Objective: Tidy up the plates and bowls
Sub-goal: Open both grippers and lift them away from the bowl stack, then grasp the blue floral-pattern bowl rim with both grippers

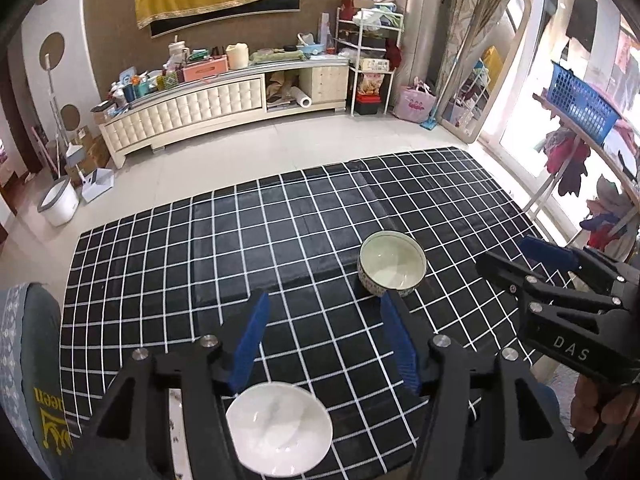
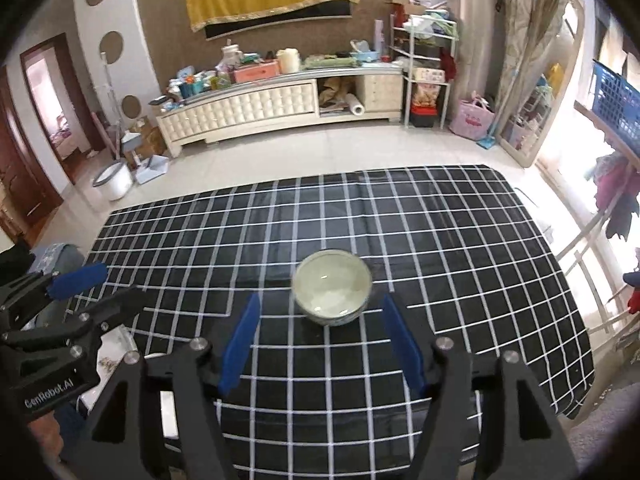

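1. A table draped in a black cloth with a white grid (image 2: pixel 440 240) holds two dishes. A patterned bowl (image 2: pixel 331 287) sits upright near the middle. A plain white bowl (image 1: pixel 279 429) sits at the near edge, closer to the person.
2. The right gripper (image 2: pixel 320 340) hovers just short of the patterned bowl. Its blue-padded fingers are spread wide, wider than the bowl, and hold nothing.
3. The left gripper (image 1: pixel 324 340) hangs above the white bowl, also spread wide and empty. The white bowl lies below and between its fingers, apparently untouched.
4. Risk: the patterned bowl's glazed wall looks smooth and rounded. A pinch on the curved outside could likely slip, or tip the bowl as the fingers close.
5. Risk: the cloth shows creases and folds. A push on a bowl could probably drag the cloth and shift both dishes.
6. Risk: the white bowl is close to the table edge, so a nudge toward the person could drop it.
7. The patterned bowl is pale and glossy inside, with a dark speckled outer pattern, and looks empty. The white bowl is shallow, shiny and also looks empty.
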`<state>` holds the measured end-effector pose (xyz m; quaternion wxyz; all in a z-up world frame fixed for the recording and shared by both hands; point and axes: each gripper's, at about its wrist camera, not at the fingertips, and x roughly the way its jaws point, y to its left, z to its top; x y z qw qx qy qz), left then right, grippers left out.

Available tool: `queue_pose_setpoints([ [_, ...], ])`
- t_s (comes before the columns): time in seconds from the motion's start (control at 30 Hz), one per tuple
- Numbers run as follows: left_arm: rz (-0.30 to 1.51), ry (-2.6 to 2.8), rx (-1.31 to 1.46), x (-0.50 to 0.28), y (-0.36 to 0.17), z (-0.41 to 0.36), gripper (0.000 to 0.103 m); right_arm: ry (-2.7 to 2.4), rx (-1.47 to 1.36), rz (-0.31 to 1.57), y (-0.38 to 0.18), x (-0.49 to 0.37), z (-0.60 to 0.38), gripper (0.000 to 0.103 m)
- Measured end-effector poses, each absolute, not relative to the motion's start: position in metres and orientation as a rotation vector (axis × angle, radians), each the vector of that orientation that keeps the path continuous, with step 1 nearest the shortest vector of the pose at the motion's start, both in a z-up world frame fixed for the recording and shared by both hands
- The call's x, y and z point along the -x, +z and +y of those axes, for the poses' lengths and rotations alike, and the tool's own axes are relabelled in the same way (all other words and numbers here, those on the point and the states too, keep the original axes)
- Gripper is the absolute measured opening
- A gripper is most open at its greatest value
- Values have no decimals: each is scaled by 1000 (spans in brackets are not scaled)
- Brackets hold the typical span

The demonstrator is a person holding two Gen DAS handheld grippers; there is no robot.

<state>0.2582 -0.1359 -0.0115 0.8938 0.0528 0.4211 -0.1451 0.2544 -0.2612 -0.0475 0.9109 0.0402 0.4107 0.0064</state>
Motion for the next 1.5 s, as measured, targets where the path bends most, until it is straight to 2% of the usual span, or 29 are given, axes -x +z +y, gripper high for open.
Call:
queue_pose_setpoints([
  [0.47,1012,-319,-175,-334,-66,-189,56,-20,-95,994,-103,-313,-301,68],
  [0.87,1160,-316,-175,-386,-130,-209,56,-29,-92,1128,-154,-354,-316,68],
  [1.1,1199,-323,-210,-404,-149,-217,56,-11,-99,1174,-176,-369,-315,68],
  [1.23,1209,-324,-215,-413,-158,-220,41,-19,-100,1183,-184,-372,-317,68],
  [1.37,1232,-333,-213,-417,-169,-224,37,-9,-112,1196,-192,-375,-318,68],
  [1.5,1246,-350,-216,-418,-176,-227,29,6,-118,1218,-202,-376,-314,52],
])
